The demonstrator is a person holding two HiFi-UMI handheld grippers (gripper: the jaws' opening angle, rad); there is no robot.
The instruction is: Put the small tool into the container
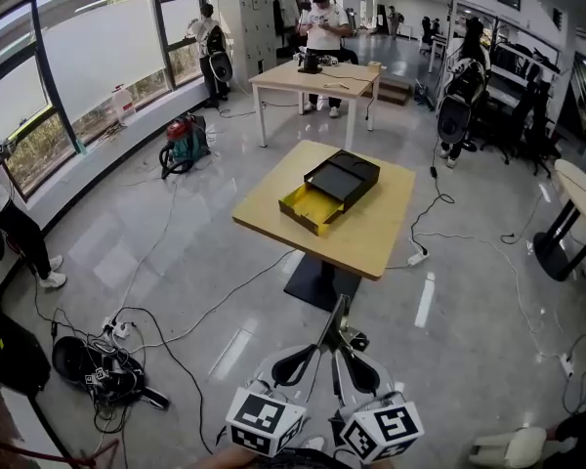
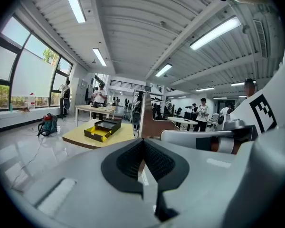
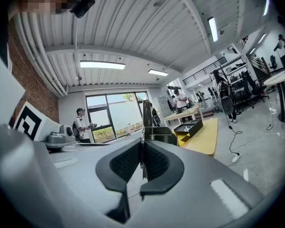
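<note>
Grey floor (image 1: 176, 262) below us. Left gripper (image 2: 142, 148) and right gripper (image 3: 142, 151) sit close together, and the fingers of both are pinched tight on the small tool (image 1: 340, 319). Further ahead, the open black-and-yellow container (image 1: 329, 193) sits on the yellow bench (image 1: 371, 237), well apart from the tool.

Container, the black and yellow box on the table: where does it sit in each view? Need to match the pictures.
Head view: the container is just right of centre, in the upper half.
Left gripper view: the container is left of centre, small, above the jaws.
Right gripper view: the container is right of centre, above the jaws.
Shared landmark: the light wooden table it sits on.
</note>
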